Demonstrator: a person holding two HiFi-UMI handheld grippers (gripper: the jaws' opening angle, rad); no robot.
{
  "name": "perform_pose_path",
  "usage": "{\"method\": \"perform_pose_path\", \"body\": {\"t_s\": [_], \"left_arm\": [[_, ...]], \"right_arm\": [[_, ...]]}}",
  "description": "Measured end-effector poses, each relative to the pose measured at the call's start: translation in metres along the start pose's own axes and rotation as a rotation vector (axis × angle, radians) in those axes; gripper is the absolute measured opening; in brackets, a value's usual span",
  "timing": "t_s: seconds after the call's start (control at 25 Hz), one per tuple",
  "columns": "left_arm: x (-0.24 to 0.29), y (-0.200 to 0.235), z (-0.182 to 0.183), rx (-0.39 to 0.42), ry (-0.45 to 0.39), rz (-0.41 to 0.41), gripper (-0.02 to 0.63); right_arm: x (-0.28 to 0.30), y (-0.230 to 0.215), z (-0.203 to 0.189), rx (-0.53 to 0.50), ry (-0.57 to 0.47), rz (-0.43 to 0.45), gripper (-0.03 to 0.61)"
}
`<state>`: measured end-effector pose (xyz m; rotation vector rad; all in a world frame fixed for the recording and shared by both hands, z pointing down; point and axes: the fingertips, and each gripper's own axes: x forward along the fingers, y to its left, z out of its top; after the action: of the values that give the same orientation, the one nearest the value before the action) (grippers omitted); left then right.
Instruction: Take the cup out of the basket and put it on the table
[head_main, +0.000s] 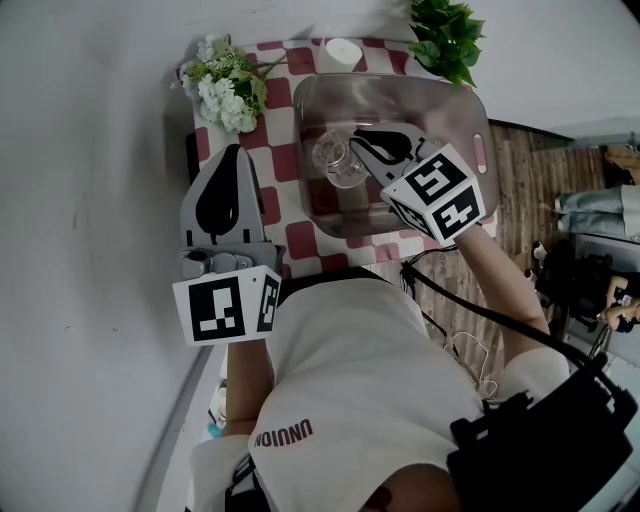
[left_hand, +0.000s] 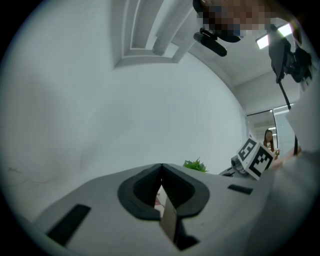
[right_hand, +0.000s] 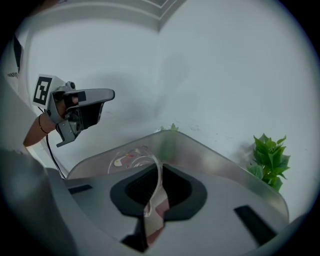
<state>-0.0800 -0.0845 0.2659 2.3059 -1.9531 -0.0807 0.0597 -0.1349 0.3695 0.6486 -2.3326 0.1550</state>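
Observation:
A clear glass cup (head_main: 337, 160) hangs inside the translucent grey basket (head_main: 470, 110), which stands on the red-and-white checked table (head_main: 278, 100). My right gripper (head_main: 354, 140) reaches into the basket from the right and is shut on the cup. In the right gripper view the cup's glass wall (right_hand: 131, 160) runs down between the closed jaws of the right gripper (right_hand: 160, 169), with the basket rim (right_hand: 215, 160) behind. My left gripper (head_main: 232, 152) is shut and holds nothing, above the table's left edge beside the basket. In its own view the left gripper (left_hand: 161, 167) points at a bare white wall.
A bunch of white flowers (head_main: 226, 84) lies at the table's far left corner. A small white round object (head_main: 342, 51) sits behind the basket, and a green plant (head_main: 446, 34) stands at the far right. Wooden floor (head_main: 520, 190) lies right of the table.

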Motion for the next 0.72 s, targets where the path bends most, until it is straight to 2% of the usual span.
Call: {"method": "perform_pose_path", "body": {"t_s": [0.72], "left_arm": [[-0.012,0.012,0.006,0.004,-0.027,0.055,0.012]], "right_arm": [[-0.015,-0.001,0.033,-0.014,-0.09,-0.053,0.042]]}}
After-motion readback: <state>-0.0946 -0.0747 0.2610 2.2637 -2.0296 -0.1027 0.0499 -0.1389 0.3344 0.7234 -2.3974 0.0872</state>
